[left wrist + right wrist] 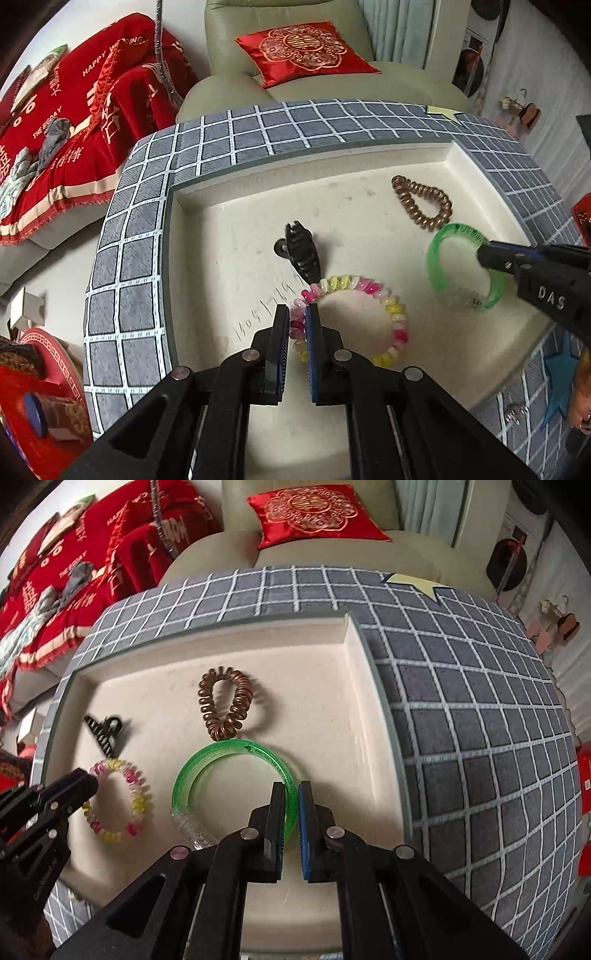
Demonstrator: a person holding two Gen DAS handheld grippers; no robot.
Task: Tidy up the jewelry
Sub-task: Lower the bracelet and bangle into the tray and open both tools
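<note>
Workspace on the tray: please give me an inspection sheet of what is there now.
Surface: cream tray on a grey checked cloth.
Job's things: green bangle, pink-yellow coil bracelet, bronze coil hair tie, black hair claw.
Clutter: nothing seen on the tray.
Grippers: left gripper shut on the coil bracelet; right gripper shut on the bangle.
Cables: nothing seen.
Surroundings: armchair with red cushion, red blanket.
</note>
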